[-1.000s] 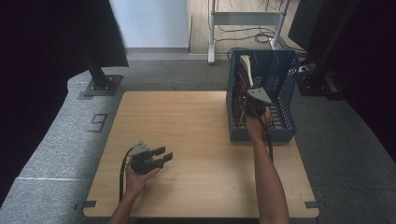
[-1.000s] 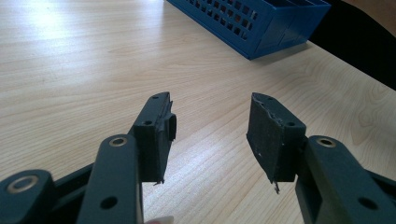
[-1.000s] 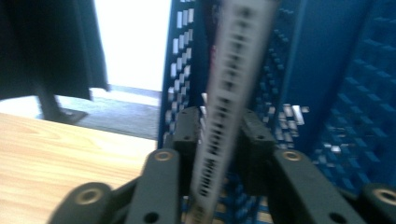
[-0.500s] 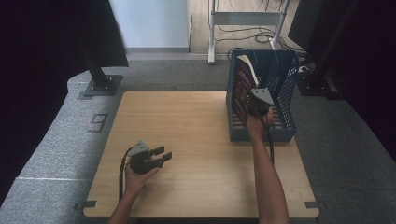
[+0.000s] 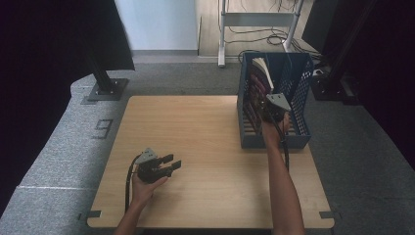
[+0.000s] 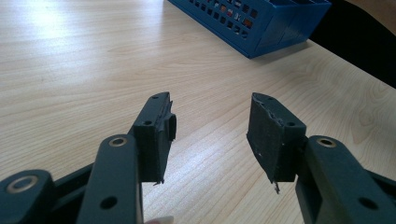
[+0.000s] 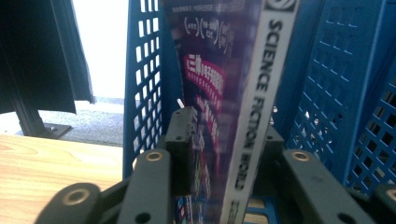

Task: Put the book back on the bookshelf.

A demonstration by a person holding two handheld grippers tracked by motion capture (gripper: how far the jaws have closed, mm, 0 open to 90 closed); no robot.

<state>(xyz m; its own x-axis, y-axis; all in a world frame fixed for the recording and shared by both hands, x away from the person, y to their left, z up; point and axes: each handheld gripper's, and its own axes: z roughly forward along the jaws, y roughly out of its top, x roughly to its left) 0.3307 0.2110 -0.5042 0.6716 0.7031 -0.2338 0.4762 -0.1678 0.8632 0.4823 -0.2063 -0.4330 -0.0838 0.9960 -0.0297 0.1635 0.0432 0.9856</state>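
Magazine top cut off, between right claw jaws.

A blue basket stands on the wooden table.

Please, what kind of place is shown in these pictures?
Probably a lab or studio set up for recording, not a home. A bare wooden table stands on grey carpet, with dark curtains at the sides, a metal stand base and loose cables on the floor behind.
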